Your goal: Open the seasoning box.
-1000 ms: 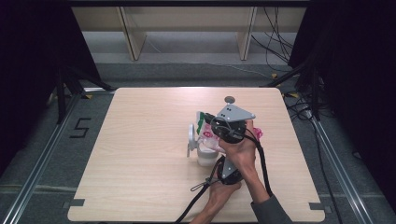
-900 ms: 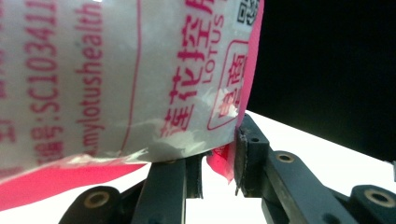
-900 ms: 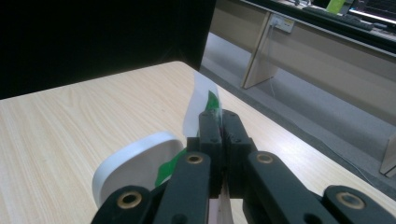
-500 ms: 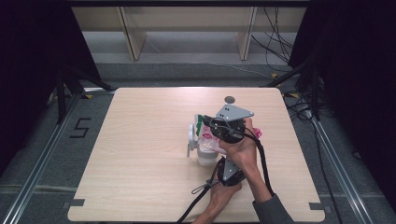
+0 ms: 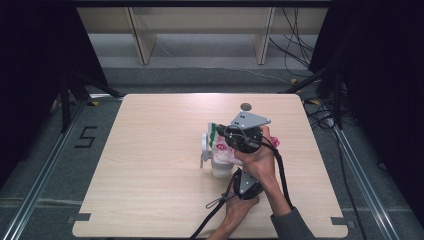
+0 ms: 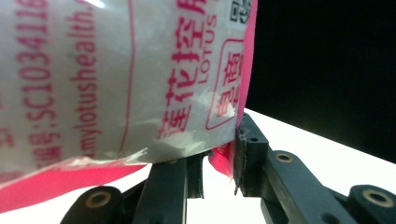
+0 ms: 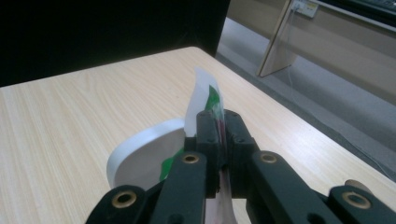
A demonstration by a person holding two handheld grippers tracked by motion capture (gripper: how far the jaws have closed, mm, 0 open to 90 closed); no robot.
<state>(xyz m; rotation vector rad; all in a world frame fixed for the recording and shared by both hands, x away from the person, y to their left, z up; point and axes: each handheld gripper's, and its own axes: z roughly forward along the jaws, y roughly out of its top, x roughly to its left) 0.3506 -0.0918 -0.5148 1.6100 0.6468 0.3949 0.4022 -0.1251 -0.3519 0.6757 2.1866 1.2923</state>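
A plastic pouch (image 5: 221, 146), white with pink print and a green top edge, is held up over a white container (image 5: 206, 146) near the middle of the table. My right gripper (image 5: 221, 136), the upper one with the grey plate, is shut on the pouch's green-edged top (image 7: 203, 93). Its jaws have just eased open a touch, with the film still pinched between its pads (image 7: 208, 128). My left gripper (image 5: 235, 169) comes from below, shut on the pouch's pink side seam (image 6: 222, 161). The printed pouch face (image 6: 116, 79) hangs just above the left gripper (image 6: 219, 161).
The container's white round rim (image 7: 140, 158) lies under the right gripper (image 7: 220, 126). A small dark disc (image 5: 245, 106) sits near the table's far edge. The wooden table (image 5: 150, 165) has free room on its left half. Cables trail to the front edge.
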